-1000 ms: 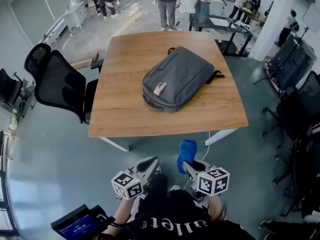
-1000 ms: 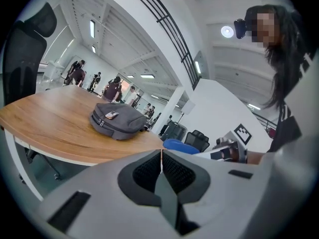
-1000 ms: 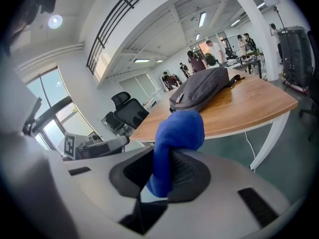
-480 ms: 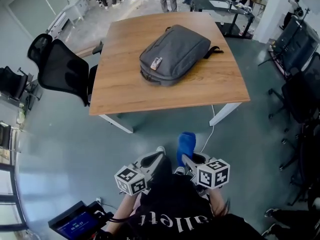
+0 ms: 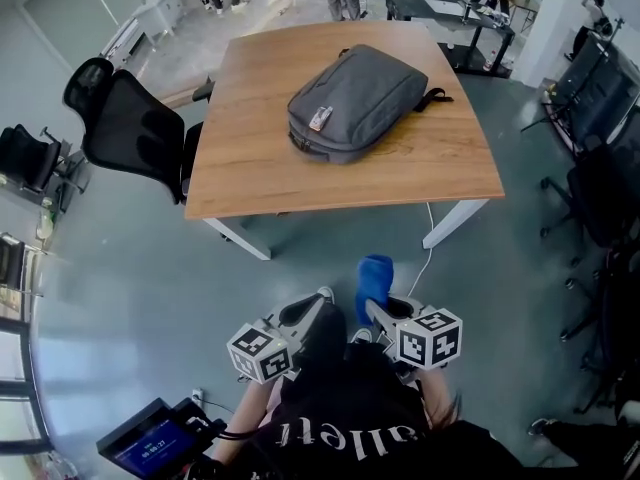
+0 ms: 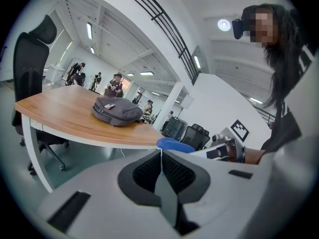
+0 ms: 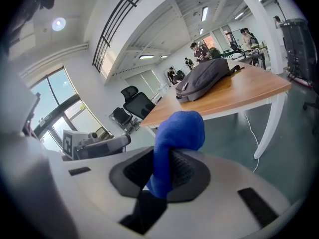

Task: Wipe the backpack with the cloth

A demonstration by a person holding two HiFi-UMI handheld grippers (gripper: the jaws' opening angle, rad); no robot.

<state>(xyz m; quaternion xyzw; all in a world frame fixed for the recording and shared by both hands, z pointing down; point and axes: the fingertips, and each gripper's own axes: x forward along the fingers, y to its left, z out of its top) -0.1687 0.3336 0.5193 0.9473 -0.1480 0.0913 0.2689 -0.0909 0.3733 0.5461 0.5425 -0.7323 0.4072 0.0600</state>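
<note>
Held low at the waist, the right tool (image 5: 380,315) clamps a blue cloth (image 5: 374,280) and the left tool (image 5: 300,314) is closed on nothing. The grey backpack (image 5: 360,98) lies well ahead on a wooden bench (image 5: 240,168) in an open office.

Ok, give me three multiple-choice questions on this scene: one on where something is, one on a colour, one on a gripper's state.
1. Where does the backpack lie?
A) on the table
B) on the floor
C) on a chair

2. What colour is the cloth?
A) red
B) blue
C) white

3. How is the left gripper?
A) shut and empty
B) shut on the cloth
C) wide open

Answers:
1 A, it rests on the wooden top.
2 B, it shows blue in every view.
3 A, its fingers meet with nothing between; the right gripper holds the cloth.
</note>
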